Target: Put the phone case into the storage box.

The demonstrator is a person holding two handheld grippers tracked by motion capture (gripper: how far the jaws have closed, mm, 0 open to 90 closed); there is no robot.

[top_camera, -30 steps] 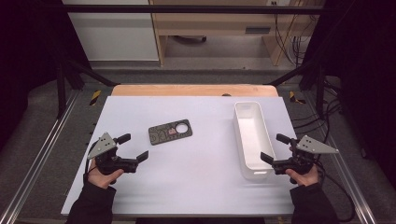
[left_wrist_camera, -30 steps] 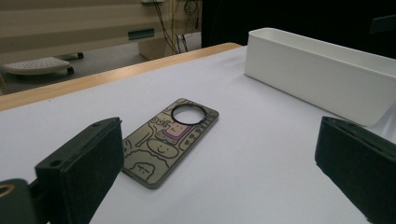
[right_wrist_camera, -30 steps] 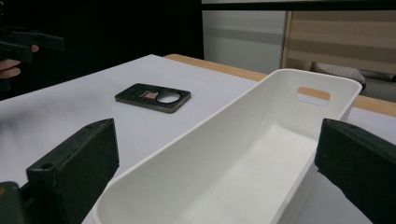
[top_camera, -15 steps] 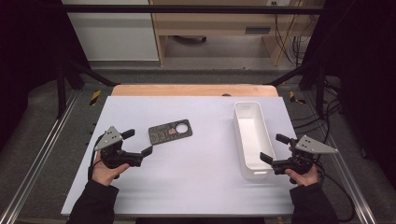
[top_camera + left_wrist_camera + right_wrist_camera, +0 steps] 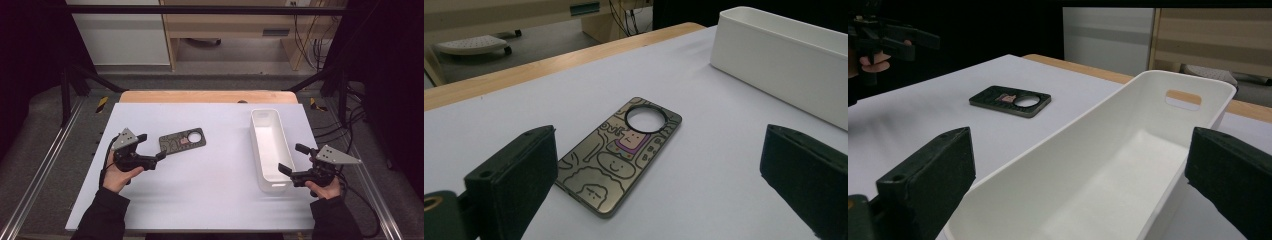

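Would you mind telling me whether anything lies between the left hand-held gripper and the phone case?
Nothing visible does. The left hand-held gripper stands open right beside the phone case, with bare white table between them.

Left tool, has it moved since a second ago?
Yes. The left tool has moved up the table toward the phone case, which has stayed put.

Both forearms wear dark sleeves. Each hand carries a black gripper, left gripper (image 5: 151, 148) and right gripper (image 5: 294, 159), topped by a grey three-cornered plate; blocky matte black fingers (image 5: 519, 172), black cables trailing behind.
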